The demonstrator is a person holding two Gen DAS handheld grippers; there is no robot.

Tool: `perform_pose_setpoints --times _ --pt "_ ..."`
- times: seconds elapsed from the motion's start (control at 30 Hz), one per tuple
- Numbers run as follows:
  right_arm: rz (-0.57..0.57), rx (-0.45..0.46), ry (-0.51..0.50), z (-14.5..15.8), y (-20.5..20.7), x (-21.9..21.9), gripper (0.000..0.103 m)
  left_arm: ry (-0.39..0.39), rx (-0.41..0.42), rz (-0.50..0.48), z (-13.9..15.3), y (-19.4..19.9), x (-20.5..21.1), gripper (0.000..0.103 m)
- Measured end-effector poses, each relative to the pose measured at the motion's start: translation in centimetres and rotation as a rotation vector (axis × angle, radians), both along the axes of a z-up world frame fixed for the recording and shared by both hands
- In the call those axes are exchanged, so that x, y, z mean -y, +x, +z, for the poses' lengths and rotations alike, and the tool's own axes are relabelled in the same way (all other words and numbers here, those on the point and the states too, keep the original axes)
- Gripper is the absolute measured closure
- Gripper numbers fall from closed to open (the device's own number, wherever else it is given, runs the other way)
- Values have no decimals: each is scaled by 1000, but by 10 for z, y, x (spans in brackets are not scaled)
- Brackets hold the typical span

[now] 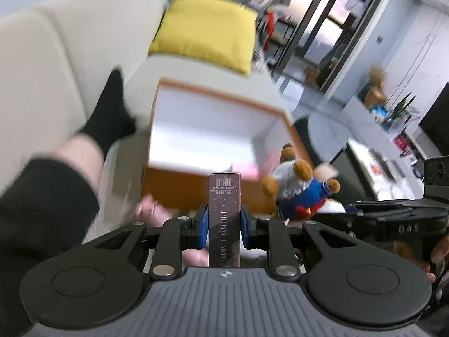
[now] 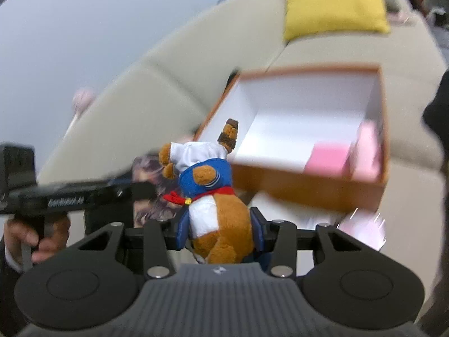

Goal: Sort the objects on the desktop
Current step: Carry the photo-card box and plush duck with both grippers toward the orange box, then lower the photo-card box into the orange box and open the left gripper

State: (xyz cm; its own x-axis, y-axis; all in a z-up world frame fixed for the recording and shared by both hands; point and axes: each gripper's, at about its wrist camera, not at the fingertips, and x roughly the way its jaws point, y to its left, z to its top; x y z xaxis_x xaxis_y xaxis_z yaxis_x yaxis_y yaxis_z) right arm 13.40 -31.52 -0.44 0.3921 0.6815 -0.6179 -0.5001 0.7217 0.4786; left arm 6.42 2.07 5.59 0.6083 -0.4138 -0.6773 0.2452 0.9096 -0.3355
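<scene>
Our left gripper is clamped on a dark card box lettered "PHOTO CARD", held upright just short of the orange bin. Our right gripper squeezes a plush bear by its body, beside the same bin, which has pink items in a corner and rests on the sofa below a yellow cushion.

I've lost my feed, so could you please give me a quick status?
Left gripper shut on photo card box. Right gripper shut on plush bear. Orange box ahead, open, nothing blocking.
</scene>
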Motion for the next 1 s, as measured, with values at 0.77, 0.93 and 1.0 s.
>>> perform_pose_setpoints --times 0.77,0.93,1.0 --pt "-339 88 -158 6 134 10 57 -126 -274 -92 -84 187 92 78" --pt "-350 82 -153 1 146 18 57 -227 -387 -108 -115 204 105 78" --pt "-344 72 -157 -4 150 18 57 -230 -420 -114 -126 209 108 78"
